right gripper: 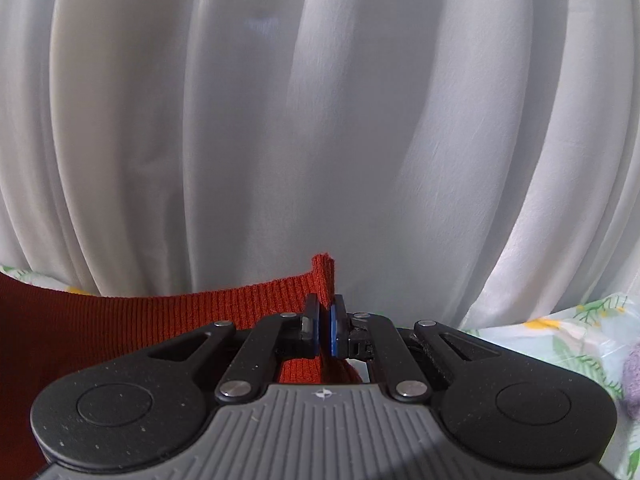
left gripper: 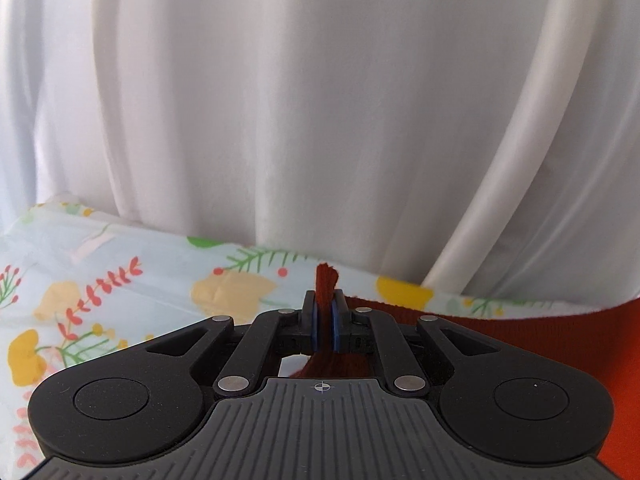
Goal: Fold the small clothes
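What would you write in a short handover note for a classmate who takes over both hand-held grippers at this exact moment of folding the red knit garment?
Left hand-held gripper: shut on a corner of the red knit garment.
Right hand-held gripper: shut on another corner of the same garment, ribbed edge stretched away to its left.
Where things are: the garment hangs between both grippers above the floral tablecloth, in front of the white curtain. A purple knit item lies on the cloth at the right.
Done: both corners gripped.
Left: lay the fold down, release, finish folding. How far the fold has got cannot be seen.
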Available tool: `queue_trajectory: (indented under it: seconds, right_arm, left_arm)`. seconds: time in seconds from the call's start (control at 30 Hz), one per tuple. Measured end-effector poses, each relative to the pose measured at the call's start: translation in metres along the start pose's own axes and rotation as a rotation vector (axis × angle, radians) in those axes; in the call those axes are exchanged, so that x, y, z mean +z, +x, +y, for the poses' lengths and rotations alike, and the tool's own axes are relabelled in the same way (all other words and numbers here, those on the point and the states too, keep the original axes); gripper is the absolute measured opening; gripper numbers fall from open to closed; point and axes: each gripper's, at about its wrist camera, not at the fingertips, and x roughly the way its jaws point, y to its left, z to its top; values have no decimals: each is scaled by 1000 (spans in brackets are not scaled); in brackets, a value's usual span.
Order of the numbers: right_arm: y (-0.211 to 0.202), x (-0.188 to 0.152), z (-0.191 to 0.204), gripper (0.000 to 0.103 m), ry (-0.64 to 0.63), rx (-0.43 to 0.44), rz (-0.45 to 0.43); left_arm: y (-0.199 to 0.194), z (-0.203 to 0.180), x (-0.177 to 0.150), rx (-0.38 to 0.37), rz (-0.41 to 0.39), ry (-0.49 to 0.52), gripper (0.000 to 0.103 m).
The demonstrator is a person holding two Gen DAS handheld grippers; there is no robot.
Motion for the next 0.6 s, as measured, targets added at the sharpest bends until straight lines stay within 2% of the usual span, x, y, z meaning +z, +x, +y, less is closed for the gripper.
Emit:
queue_trajectory:
  seconds: [0.1, 0.17, 0.2, 0.23, 0.27, 0.3, 0.33, 0.37, 0.43, 0.5, 0.53, 0.6]
  right_arm:
    - [13, -6, 1, 5, 33, 0, 27]
    - [13, -7, -4, 6, 69, -18, 28]
    - [10, -7, -5, 6, 86, -53, 16]
    - [5, -8, -7, 6, 112, -70, -4]
    - [-2, -9, -7, 7, 151, -70, -28]
    - [-9, -10, -4, 10, 200, -50, -53]
    - [-14, -14, 1, 14, 246, 4, -62]
    - [-13, -18, 10, 15, 290, 104, -50]
    - [-5, -32, 29, 18, 405, 367, 23]
    - [14, -51, 49, 18, 557, 564, 135]
    - [23, -60, 58, 18, 597, 612, 174]
    - [36, -73, 69, 18, 599, 602, 206]
  left_arm:
    - [1, 5, -7, 32, 27, -12, 18]
    - [-8, 11, -8, 78, -8, -36, 34]
    - [-15, 13, -8, 96, -39, -46, 37]
    - [-21, 13, -8, 95, -73, -65, 45]
    - [-28, 10, -9, 63, -95, -89, 54]
    - [-31, 5, -12, 3, -98, -110, 58]
    - [-30, -2, -15, -71, -85, -130, 65]
    - [-27, -10, -20, -140, -60, -147, 69]
    - [-13, -29, -31, -237, 8, -166, 72]
    - [3, -45, -43, -241, 45, -194, 73]
    - [10, -51, -48, -230, 43, -192, 75]
    - [22, -62, -54, -186, 40, -129, 75]
